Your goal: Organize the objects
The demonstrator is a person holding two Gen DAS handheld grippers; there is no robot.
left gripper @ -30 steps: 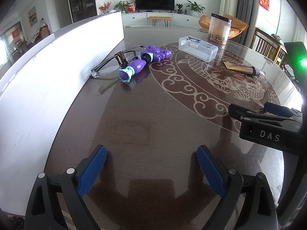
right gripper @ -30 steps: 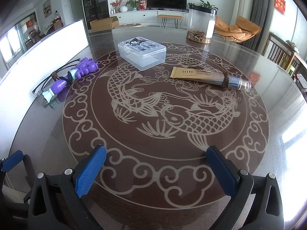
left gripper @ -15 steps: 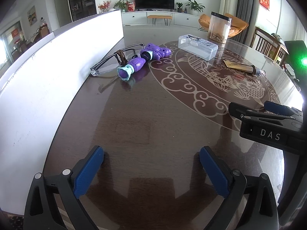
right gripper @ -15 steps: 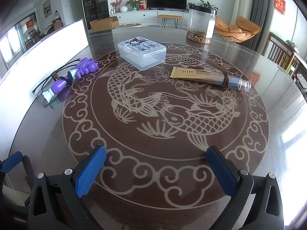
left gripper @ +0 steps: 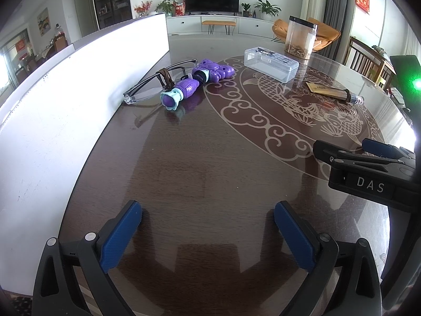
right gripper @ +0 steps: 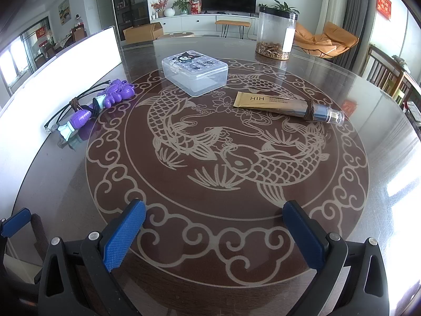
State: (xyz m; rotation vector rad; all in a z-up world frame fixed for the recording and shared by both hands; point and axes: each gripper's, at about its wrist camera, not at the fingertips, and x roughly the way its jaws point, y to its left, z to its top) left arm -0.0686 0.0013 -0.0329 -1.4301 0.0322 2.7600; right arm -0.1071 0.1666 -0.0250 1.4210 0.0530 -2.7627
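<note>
I hold both the left gripper (left gripper: 206,233) and right gripper (right gripper: 214,233) wide open and empty above the table (right gripper: 79,184), probably poised to choose between the purple toy (left gripper: 196,84) and the cream tube (right gripper: 286,106).

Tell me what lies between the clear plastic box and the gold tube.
Nothing: in the right wrist view only bare table with its fish pattern separates the clear box from the gold tube.

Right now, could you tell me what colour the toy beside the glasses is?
Purple with pale teal trim: toy, clearest in the left wrist view.

Glossy dark table (right gripper: 381,121), clear plastic box (right gripper: 194,72)
</note>
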